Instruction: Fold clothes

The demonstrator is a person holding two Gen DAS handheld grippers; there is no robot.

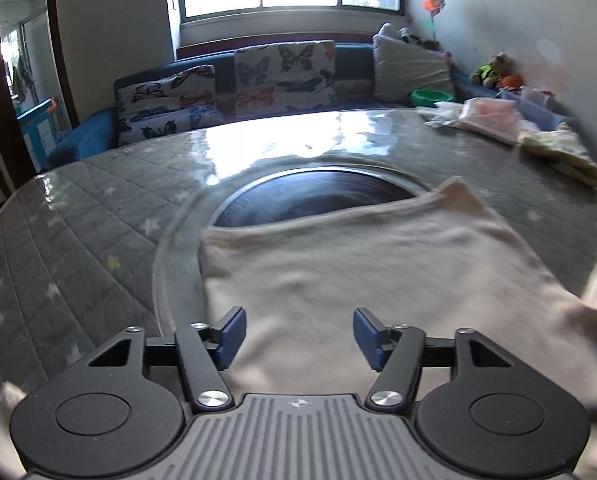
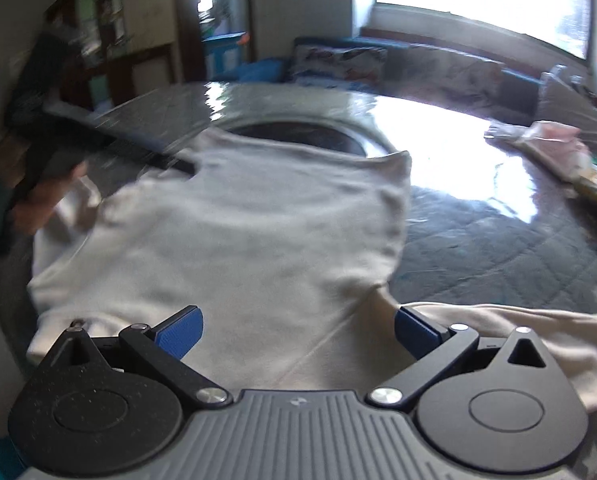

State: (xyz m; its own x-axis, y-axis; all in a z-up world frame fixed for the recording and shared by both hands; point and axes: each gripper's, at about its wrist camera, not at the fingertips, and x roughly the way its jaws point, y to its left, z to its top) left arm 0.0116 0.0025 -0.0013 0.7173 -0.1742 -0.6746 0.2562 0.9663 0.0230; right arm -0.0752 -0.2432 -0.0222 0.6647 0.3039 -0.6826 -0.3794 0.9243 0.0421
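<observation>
A cream long-sleeved top (image 1: pixel 358 264) lies flat on the round table, its far edge over the table's dark centre hole (image 1: pixel 318 196). My left gripper (image 1: pixel 298 336) is open and empty, just above the top's near edge. In the right wrist view the same top (image 2: pixel 226 240) lies spread, with one sleeve (image 2: pixel 538 332) stretched out to the right. My right gripper (image 2: pixel 296 336) is open and empty above the top, near the armpit seam. The other gripper and the hand holding it (image 2: pixel 46 184) show blurred at the left of that view.
The table has a grey quilted star cover (image 1: pixel 78 240) under glossy plastic. Folded pink and yellow clothes (image 1: pixel 494 120) lie at the far right edge. A blue sofa with butterfly cushions (image 1: pixel 282 76) stands behind, under a window. A doorway is at the left.
</observation>
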